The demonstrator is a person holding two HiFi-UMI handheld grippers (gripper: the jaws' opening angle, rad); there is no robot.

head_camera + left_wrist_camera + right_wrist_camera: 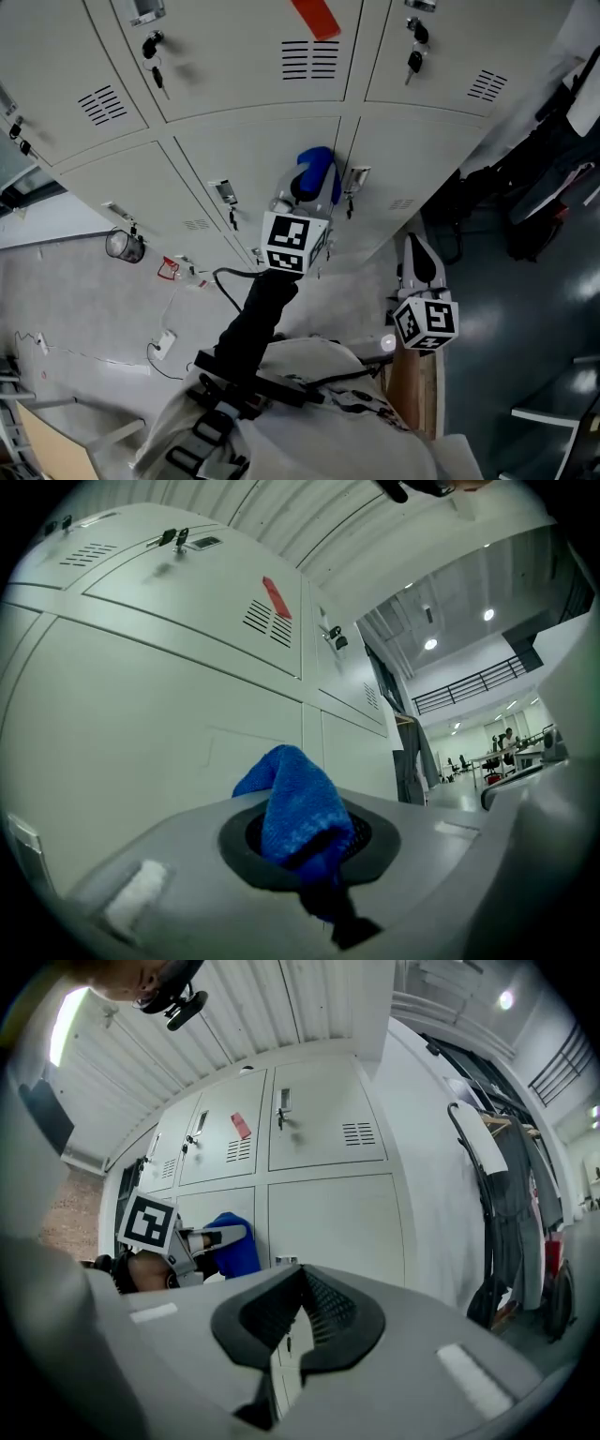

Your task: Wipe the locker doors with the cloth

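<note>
The left gripper [306,191], at centre frame, is clamped on the blue cloth [316,164], which is held up to a lower locker door [267,150]. The right gripper [415,246], at lower right, has its jaws together with nothing between them.

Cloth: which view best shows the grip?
Left gripper view: the cloth sits centred, pinched between the jaws. Head view shows only a blue bunch past the marker cube; right gripper view, a small side glimpse.
</note>
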